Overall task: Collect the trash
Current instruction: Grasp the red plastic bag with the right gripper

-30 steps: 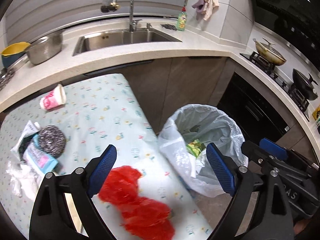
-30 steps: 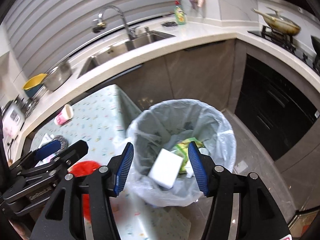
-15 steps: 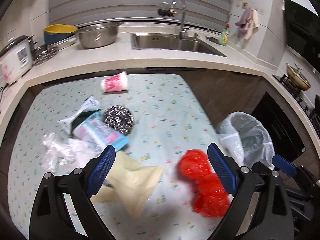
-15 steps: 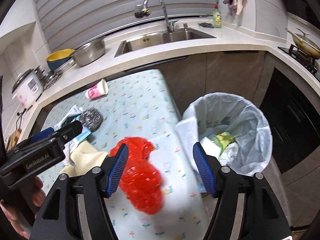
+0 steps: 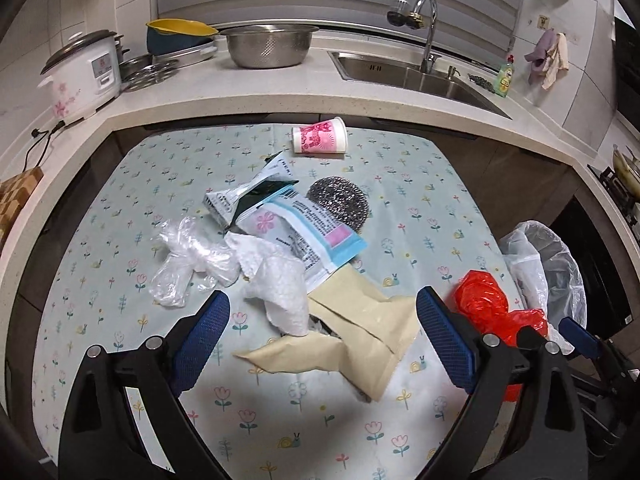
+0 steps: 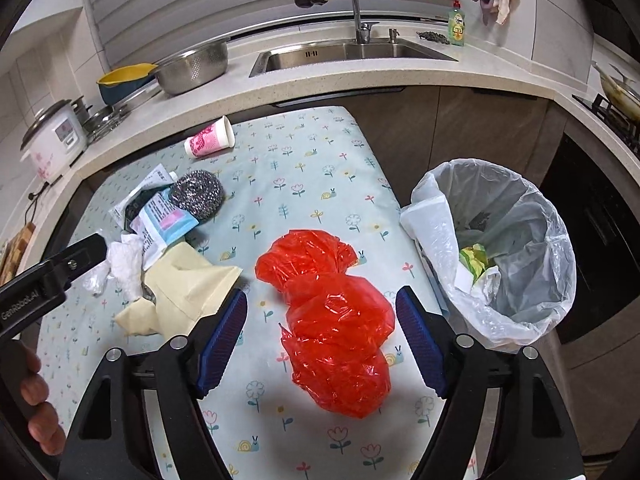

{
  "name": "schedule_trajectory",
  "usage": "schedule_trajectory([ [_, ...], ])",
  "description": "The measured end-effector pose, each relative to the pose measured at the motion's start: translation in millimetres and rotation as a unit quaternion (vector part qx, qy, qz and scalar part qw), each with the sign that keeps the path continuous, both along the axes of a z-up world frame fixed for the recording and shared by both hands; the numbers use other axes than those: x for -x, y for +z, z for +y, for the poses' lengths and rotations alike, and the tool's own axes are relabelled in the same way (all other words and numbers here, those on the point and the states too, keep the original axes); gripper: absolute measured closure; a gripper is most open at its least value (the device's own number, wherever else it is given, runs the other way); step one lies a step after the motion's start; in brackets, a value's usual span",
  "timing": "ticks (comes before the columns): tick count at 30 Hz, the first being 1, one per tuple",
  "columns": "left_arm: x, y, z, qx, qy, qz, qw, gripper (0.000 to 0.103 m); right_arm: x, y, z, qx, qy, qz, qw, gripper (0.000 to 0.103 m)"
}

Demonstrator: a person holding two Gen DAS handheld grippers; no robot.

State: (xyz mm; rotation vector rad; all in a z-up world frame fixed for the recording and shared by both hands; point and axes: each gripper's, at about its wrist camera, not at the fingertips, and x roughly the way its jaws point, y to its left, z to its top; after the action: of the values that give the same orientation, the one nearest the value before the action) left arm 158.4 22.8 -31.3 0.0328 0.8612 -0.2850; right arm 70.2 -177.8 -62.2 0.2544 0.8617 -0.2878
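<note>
Trash lies on a flowered tablecloth point(image 5: 120, 184): a beige envelope point(image 5: 360, 320), crumpled white paper point(image 5: 276, 280), clear plastic wrap point(image 5: 180, 256), a blue-white packet point(image 5: 304, 224), a steel scourer point(image 5: 340, 200), a pink paper cup point(image 5: 320, 140) and a red plastic bag point(image 6: 332, 312). My left gripper point(image 5: 324, 340) is open above the envelope. My right gripper point(image 6: 324, 340) is open, its jaws either side of the red bag. The lined bin point(image 6: 500, 256) stands right of the table and holds trash.
A counter runs behind with a rice cooker point(image 5: 84, 76), a steel colander point(image 5: 268, 44), a sink point(image 6: 352, 52) and tap. A stove point(image 6: 616, 116) is at the right. The left gripper's body point(image 6: 44, 280) shows at the right wrist view's left.
Both grippers swung left from over the bin to above the table. A white block that was between the right jaws is gone from them. The left gripper now faces the trash pile.
</note>
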Motion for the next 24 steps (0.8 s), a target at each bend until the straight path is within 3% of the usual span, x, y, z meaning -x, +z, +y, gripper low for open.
schedule_trajectory([
  [16,1.7,-54.0,51.2,0.006,0.044,0.056,0.9974,0.009,-19.5,-37.4,-2.0,0.000,-0.027,0.020,0.999,0.029],
  [24,-14.7,-61.8,68.3,0.029,0.064,0.073,0.9948,0.009,-34.9,-48.1,-8.2,-0.006,-0.032,0.025,0.999,0.029],
])
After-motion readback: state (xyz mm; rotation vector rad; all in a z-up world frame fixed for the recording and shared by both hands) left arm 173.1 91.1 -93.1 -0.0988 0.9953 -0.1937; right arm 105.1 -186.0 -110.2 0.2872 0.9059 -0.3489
